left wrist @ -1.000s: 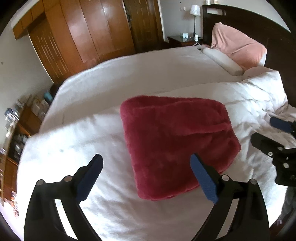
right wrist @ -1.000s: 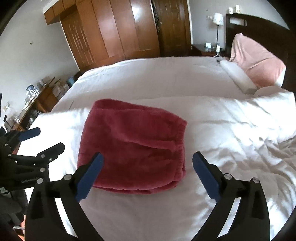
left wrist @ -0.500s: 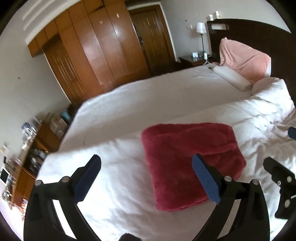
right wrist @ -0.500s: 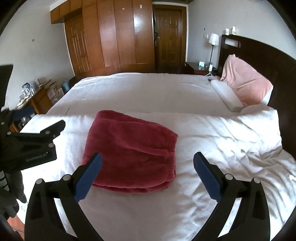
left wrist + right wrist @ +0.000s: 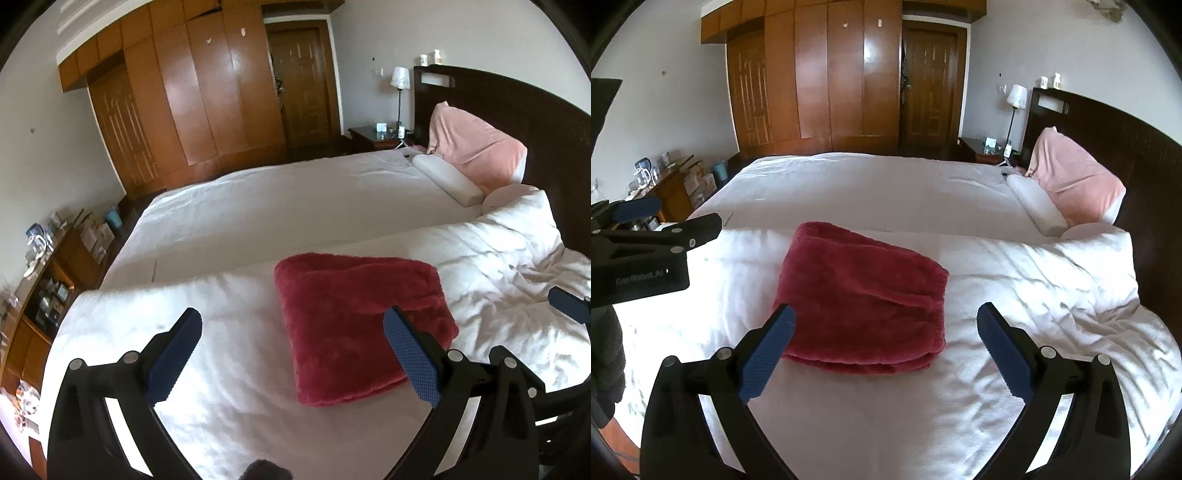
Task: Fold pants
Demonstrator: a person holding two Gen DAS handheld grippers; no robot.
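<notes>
The red fleece pants (image 5: 354, 325) lie folded into a thick square bundle on the white duvet (image 5: 229, 369). They also show in the right wrist view (image 5: 864, 299), waistband edge to the right. My left gripper (image 5: 291, 354) is open and empty, held above and in front of the bundle, apart from it. My right gripper (image 5: 886, 350) is open and empty, also above the bundle's near edge. The left gripper shows at the left of the right wrist view (image 5: 661, 229); a right fingertip (image 5: 569, 308) shows in the left wrist view.
A pink pillow (image 5: 1075, 184) and a white bolster (image 5: 1034, 206) lie against the dark headboard (image 5: 1126, 147). The duvet is rumpled at the right (image 5: 1071, 295). A cluttered wooden side cabinet (image 5: 40, 280) stands left of the bed, a wardrobe (image 5: 831, 81) behind it.
Both grippers have pulled up and back from the folded pants, so the bundle looks smaller and more of the room shows. The pants have not moved. Both grippers stay open.
</notes>
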